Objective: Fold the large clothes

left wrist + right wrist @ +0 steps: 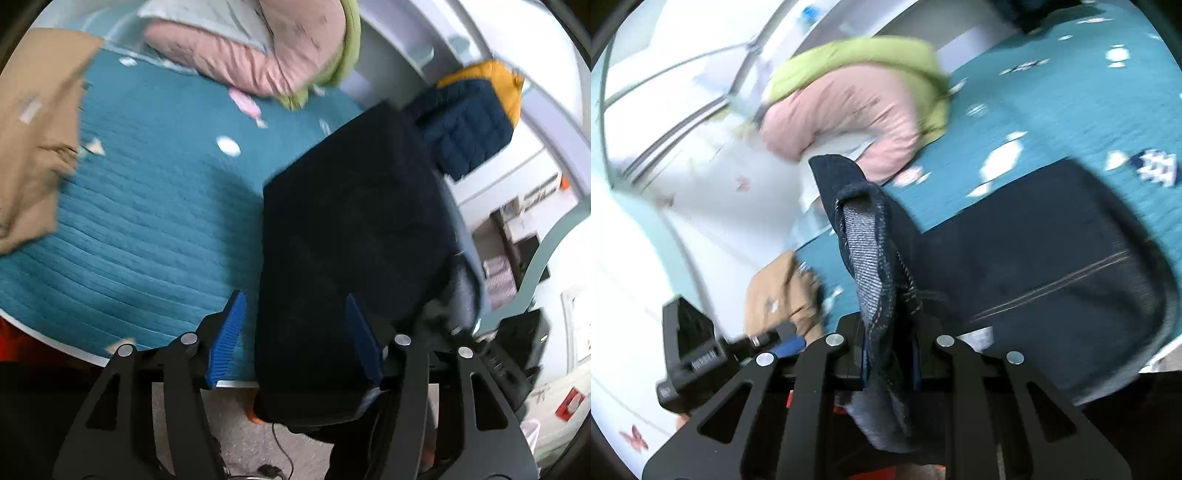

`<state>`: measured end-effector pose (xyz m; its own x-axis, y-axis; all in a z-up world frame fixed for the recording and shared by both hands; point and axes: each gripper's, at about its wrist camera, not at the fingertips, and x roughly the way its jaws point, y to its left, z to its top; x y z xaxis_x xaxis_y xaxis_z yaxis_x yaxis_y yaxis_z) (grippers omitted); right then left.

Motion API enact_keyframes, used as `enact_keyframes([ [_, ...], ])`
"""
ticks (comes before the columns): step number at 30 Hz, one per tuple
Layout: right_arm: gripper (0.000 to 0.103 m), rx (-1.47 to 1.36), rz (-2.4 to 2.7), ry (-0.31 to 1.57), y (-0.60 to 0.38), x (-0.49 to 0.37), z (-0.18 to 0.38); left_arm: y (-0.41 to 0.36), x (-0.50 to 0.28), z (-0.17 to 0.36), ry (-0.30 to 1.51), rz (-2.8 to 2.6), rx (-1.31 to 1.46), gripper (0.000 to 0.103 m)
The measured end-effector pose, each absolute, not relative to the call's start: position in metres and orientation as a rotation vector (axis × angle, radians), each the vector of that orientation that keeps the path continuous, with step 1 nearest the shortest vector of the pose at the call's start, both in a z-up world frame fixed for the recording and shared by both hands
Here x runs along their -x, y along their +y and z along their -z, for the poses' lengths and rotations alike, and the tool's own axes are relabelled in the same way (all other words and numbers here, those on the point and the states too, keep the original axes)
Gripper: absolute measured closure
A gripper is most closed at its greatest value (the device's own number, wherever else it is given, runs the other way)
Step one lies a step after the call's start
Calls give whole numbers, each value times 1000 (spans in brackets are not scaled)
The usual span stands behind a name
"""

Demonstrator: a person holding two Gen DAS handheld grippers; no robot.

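A fold of the jeans (1034, 266) is in hand. The dark denim is spread on the teal bedspread (147, 206), at its near edge, and one end is draped over that edge toward the floor. The right gripper (888, 354) is clamped on a bunched hem of the jeans: the cloth is pinched between the blue pads, and the pale inside of the denim is turned outward above them. The left gripper (295, 332) is held with its jaws apart. The denim lies between and under the fingers (231, 332), but no pad is seen pressing on it, so nothing is gripped there.

Judged from this, the step is the carrying of one end of the jeans over the rest, and it is not yet done. The picture from the right wrist is blurred, so it cannot be told with certainty which end of the garment is held; it is probably a leg hem.

Next, the pinched end should be laid across the flat part on the bedspread, edges matched, and a fresh hold should be taken by the left gripper on the near corner. The tan garment (33, 136) at the bedspread's left side and the pink quilt (258, 48) at its far end should be kept out of the fold.
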<state>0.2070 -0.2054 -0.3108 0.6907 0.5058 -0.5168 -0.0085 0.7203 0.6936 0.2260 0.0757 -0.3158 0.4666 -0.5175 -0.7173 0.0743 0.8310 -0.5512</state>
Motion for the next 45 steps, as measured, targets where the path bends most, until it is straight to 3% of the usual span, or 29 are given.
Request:
enact_keyframes([
  [4,88,-729,-218,770,-246,-203,323,33,-235,343,1090,380,407,33],
  [12,90,-802,-76,794,-308,-188,362,-8,-245,383,1170,354,330,23],
  [17,89,-869,-44,869,-338,-200,393,-25,-249,407,1227,365,285,22],
  [21,69,-823,69,893,-344,-186,377,-34,-251,423,1259,353,264,22],
  [28,66,-669,-113,848,-327,-174,329,-46,-249,421,1252,347,215,22],
  [33,69,-650,-120,1091,-311,-203,380,-57,-251,417,1252,319,188,22],
  [34,74,-633,-90,1128,-314,-204,392,-62,-253,416,1251,320,181,22],
  [35,95,-616,-41,1165,-320,-203,407,-63,-253,416,1257,328,177,22],
  [36,103,-639,-11,1170,-329,-199,417,-64,-252,416,1268,338,176,22],
  [39,103,-728,-35,1139,-342,-193,415,-65,-251,416,1270,364,195,21],
  [41,97,-747,-49,1097,-346,-189,406,-62,-251,416,1263,380,220,21],
  [42,87,-777,-48,1055,-352,-183,400,-60,-251,416,1263,386,231,21],
  [43,74,-790,-34,1024,-359,-179,396,-56,-251,418,1270,390,248,21],
  [44,44,-791,-3,1002,-365,-176,394,-50,-251,420,1280,388,264,21],
  [45,30,-787,48,995,-373,-172,393,-49,-252,422,1290,385,272,20],
])
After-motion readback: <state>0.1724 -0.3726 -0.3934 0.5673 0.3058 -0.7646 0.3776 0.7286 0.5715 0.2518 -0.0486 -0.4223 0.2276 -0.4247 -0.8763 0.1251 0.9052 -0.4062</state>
